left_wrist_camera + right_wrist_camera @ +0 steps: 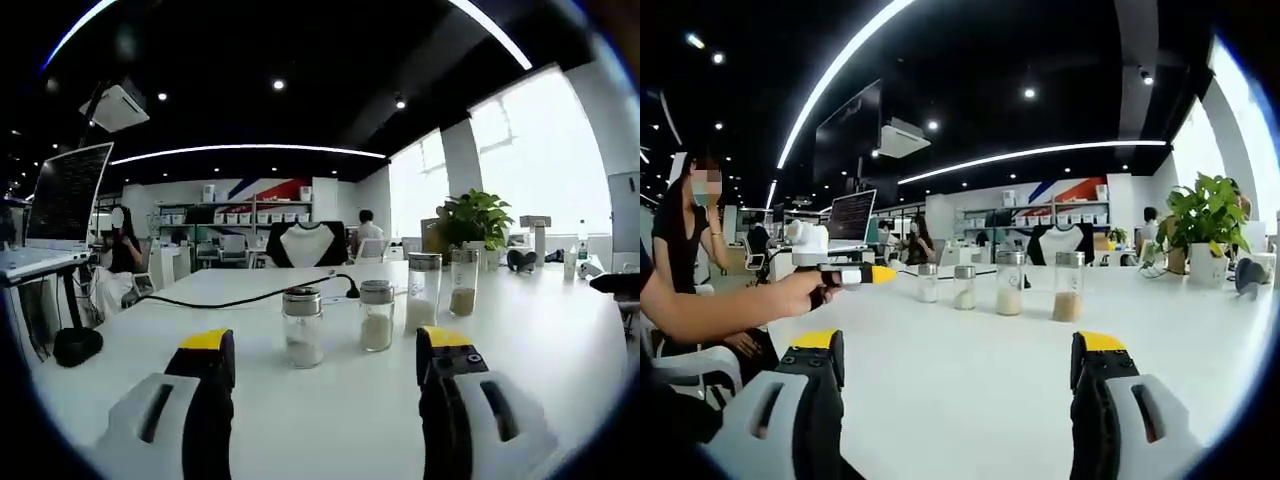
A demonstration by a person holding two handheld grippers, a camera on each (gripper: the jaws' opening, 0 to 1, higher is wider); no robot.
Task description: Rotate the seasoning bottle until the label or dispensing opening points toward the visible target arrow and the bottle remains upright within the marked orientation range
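Seasoning bottle [302, 327] upright on tabletop [560, 330], dead ahead between my left gripper [327, 365] jaws; both jaws spread, empty; right gripper [958, 365] farther back.

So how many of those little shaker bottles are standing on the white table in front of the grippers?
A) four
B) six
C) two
A: four bottles with metal caps stand upright in a row on the white table, from the nearest short bottle, a second short bottle and a tall bottle to the brown-filled bottle; the right gripper view shows the same four.
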